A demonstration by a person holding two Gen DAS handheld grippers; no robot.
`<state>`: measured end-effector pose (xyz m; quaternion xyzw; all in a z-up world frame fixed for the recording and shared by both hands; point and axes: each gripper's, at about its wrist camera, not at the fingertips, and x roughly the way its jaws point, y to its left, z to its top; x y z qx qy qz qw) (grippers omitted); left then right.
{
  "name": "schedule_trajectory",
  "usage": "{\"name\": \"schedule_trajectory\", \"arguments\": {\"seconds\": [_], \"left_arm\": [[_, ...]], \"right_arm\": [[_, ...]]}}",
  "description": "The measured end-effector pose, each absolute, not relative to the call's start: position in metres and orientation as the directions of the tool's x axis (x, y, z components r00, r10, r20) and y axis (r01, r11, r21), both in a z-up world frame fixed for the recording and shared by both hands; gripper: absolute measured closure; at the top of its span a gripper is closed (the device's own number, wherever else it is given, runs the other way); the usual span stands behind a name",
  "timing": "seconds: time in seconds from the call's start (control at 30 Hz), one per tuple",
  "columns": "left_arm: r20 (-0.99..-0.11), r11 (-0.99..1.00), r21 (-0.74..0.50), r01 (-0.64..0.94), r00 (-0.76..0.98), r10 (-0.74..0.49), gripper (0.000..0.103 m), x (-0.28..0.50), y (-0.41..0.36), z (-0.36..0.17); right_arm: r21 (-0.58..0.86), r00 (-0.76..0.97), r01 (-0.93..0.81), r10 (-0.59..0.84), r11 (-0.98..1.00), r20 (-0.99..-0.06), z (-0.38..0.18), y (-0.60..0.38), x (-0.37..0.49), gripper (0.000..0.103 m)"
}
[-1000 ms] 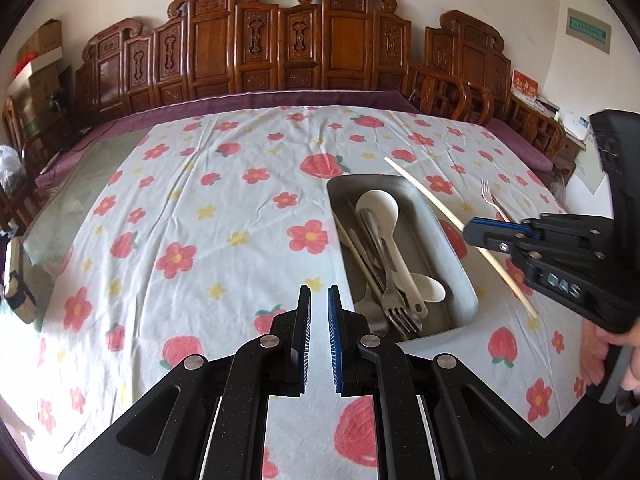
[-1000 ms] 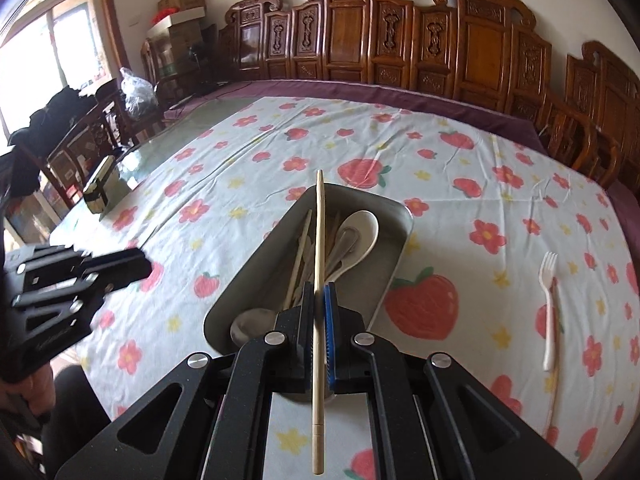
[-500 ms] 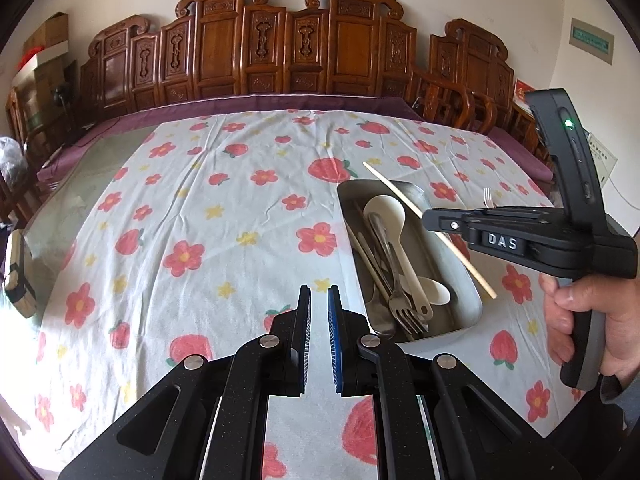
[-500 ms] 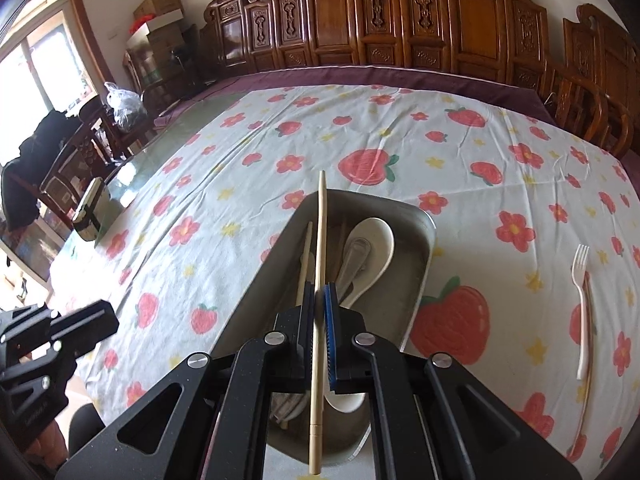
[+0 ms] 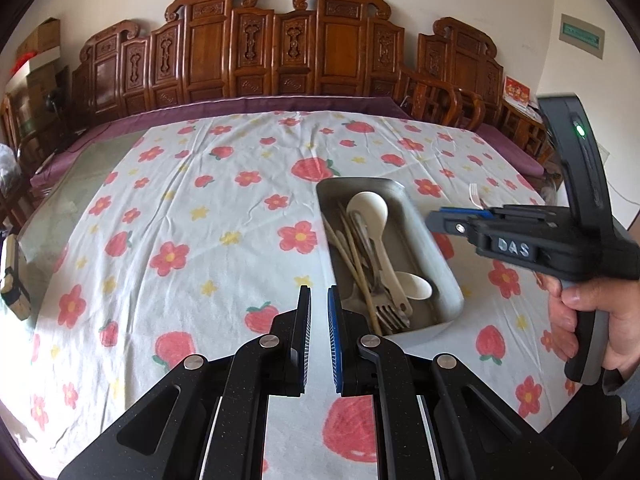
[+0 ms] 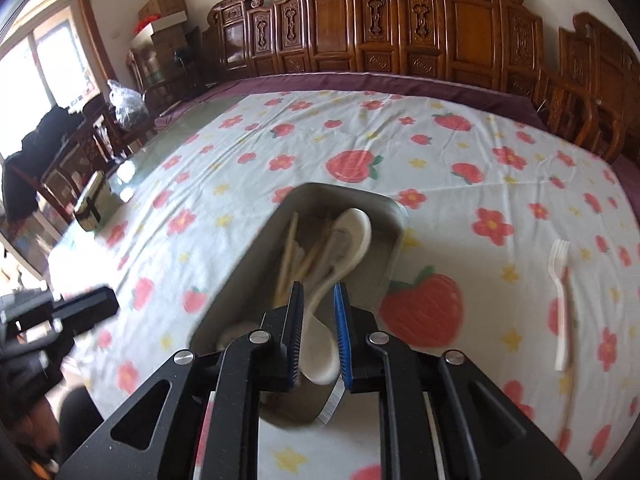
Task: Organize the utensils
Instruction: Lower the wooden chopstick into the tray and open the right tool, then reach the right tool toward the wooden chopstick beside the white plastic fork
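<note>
A grey metal tray (image 5: 448, 280) (image 6: 394, 220) sits on the strawberry tablecloth, holding white spoons (image 5: 368, 210), a metal fork (image 5: 390, 314) and wooden chopsticks (image 5: 356, 264) (image 6: 289, 246). My right gripper (image 6: 319, 294) (image 5: 436, 222) is open and empty above the tray's near end. My left gripper (image 5: 319, 300) hovers over the cloth just left of the tray, jaws a narrow gap apart, holding nothing. A white plastic fork (image 6: 562, 300) (image 5: 474, 194) lies on the cloth right of the tray.
Carved wooden chairs (image 5: 280, 52) line the far side of the table. A small box (image 6: 92, 200) sits on the bare glass at the table's left edge. A purple cloth edge (image 5: 280, 102) borders the far side.
My right gripper opened and let go of the chopstick, which now lies in the tray with the others. The right gripper drew back slightly. The left gripper stayed put.
</note>
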<state>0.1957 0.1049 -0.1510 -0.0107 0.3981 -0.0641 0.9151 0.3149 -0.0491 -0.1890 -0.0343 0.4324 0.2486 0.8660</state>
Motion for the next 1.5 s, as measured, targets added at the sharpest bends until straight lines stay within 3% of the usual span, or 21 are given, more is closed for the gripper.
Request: {"name": "schedule_trajectory", "arguments": {"seconds": [0.03,0.07,0.13,0.2,0.37,0.47,0.8,1.07,1.43,1.47,1.5], "left_arm": [[-0.727,0.991,-0.072,0.113,0.674,-0.130,0.091,0.195,0.103,-0.151],[-0.727,0.990,-0.071,0.118,0.674,-0.132,0.079,0.194,0.101,-0.151],[-0.722,0.990,-0.062,0.129,0.679,-0.134,0.066,0.192,0.096,-0.152],[-0.723,0.989,-0.057,0.137,0.677,-0.136,0.064,0.191,0.091,-0.152],[-0.714,0.990,-0.040,0.138,0.689,-0.125,0.033,0.186,0.081,-0.150],[-0.711,0.988,-0.050,0.143,0.689,-0.136,0.025,0.183,0.075,-0.150],[-0.726,0.981,-0.025,0.192,0.672,-0.150,0.021,0.177,0.039,-0.160],[-0.729,0.976,-0.054,0.210,0.659,-0.182,0.021,0.184,0.011,-0.158],[-0.738,0.965,-0.038,0.261,0.644,-0.203,0.021,0.196,-0.037,-0.158],[-0.739,0.963,-0.036,0.266,0.641,-0.205,0.021,0.197,-0.041,-0.159],[-0.741,0.962,-0.033,0.272,0.639,-0.206,0.021,0.197,-0.044,-0.159]], "right_arm": [[0.133,0.511,-0.463,0.386,0.876,-0.768,-0.189,-0.056,0.310,0.086],[0.117,0.519,-0.462,0.375,0.879,-0.769,-0.189,-0.063,0.306,0.086],[0.094,0.528,-0.453,0.352,0.887,-0.773,-0.191,-0.077,0.301,0.085],[0.079,0.538,-0.437,0.331,0.896,-0.776,-0.192,-0.096,0.296,0.084],[0.064,0.563,-0.382,0.287,0.922,-0.775,-0.195,-0.144,0.287,0.071],[0.057,0.566,-0.333,0.247,0.941,-0.787,-0.203,-0.176,0.285,0.064],[0.028,0.545,-0.199,0.135,0.980,-0.827,-0.241,-0.269,0.291,0.063],[0.042,0.496,-0.185,0.130,0.982,-0.858,-0.269,-0.280,0.305,0.063],[-0.015,0.462,-0.194,0.077,0.981,-0.884,-0.279,-0.279,0.318,0.074],[-0.018,0.459,-0.201,0.078,0.979,-0.885,-0.279,-0.281,0.317,0.078],[-0.020,0.455,-0.208,0.078,0.978,-0.887,-0.279,-0.284,0.315,0.090]]}}
